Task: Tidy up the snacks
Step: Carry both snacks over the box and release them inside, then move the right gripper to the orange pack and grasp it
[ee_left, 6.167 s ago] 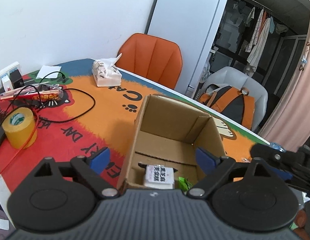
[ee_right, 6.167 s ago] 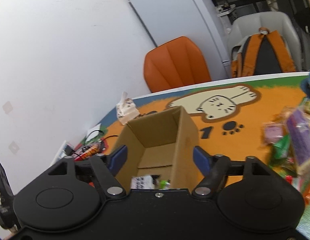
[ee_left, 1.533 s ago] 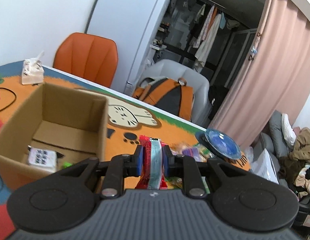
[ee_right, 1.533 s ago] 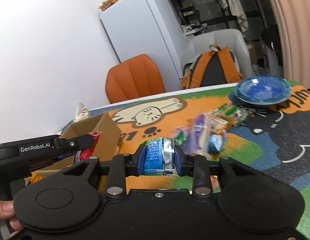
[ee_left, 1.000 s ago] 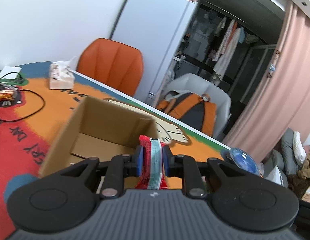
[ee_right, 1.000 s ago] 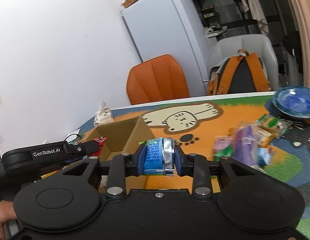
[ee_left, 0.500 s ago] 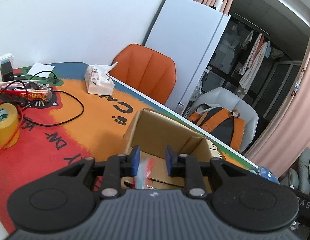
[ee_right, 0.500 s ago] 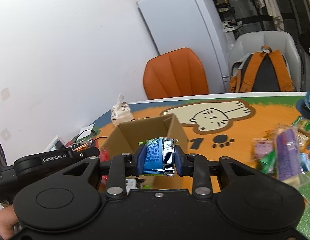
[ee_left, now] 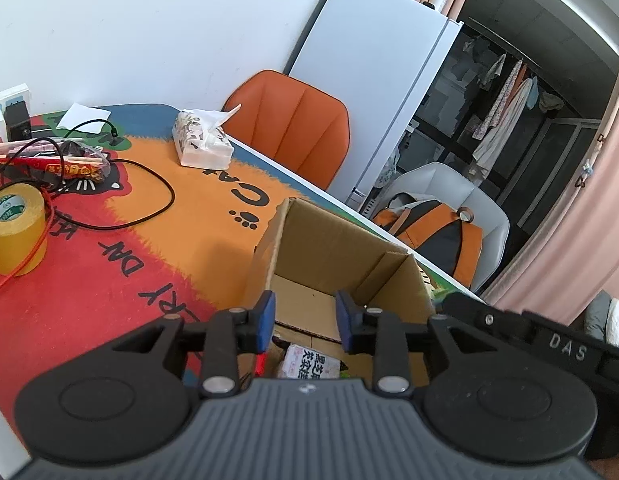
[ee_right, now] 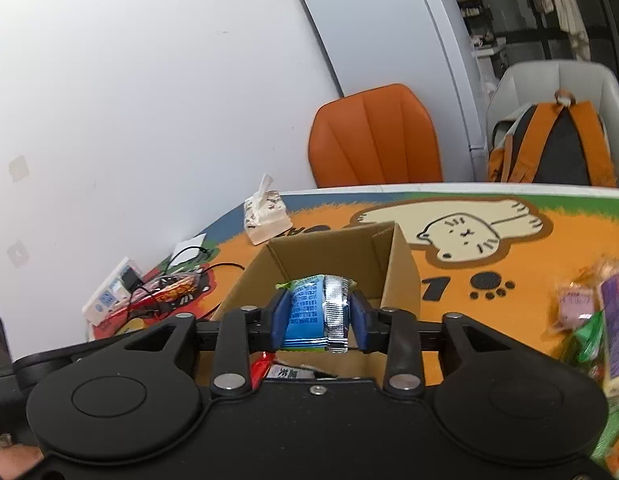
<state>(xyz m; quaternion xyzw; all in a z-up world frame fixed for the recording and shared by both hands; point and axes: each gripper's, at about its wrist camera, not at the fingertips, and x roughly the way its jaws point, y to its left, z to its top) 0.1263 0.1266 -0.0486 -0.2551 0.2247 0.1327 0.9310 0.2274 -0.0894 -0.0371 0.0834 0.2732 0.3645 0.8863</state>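
From the left wrist, the left hand-held gripper point(ee_left: 304, 322) is seen poised over the near edge of an open box point(ee_left: 341, 254) on the counter point(ee_left: 109, 272). Its jaws are opening and nothing is seen between them, so it is released. A red packet point(ee_left: 261, 363) and a white packet point(ee_left: 311, 362) are glimpsed low in the box, just under the jaws; the gripper is probably held there so that a dropped snack lands inside. A tape roll point(ee_left: 15, 230), a cable point(ee_left: 149, 196) and a tissue pack point(ee_left: 201, 142) lie well apart on the far side.

From the right wrist, the right hand-held gripper point(ee_right: 318, 314) is seen above the same box point(ee_right: 401, 272), with a blue packet point(ee_right: 309, 312) between the blue pads. The jaws are opening; a thin gap can be made out at the right pad, so the packet appears to be let go rather than clenched. It is held over the opening, presumably so that it falls in beside the red packet point(ee_right: 261, 364). More snacks point(ee_right: 589, 320) remain on the counter point(ee_right: 509, 280) at the right, so the sorting is judged unfinished.
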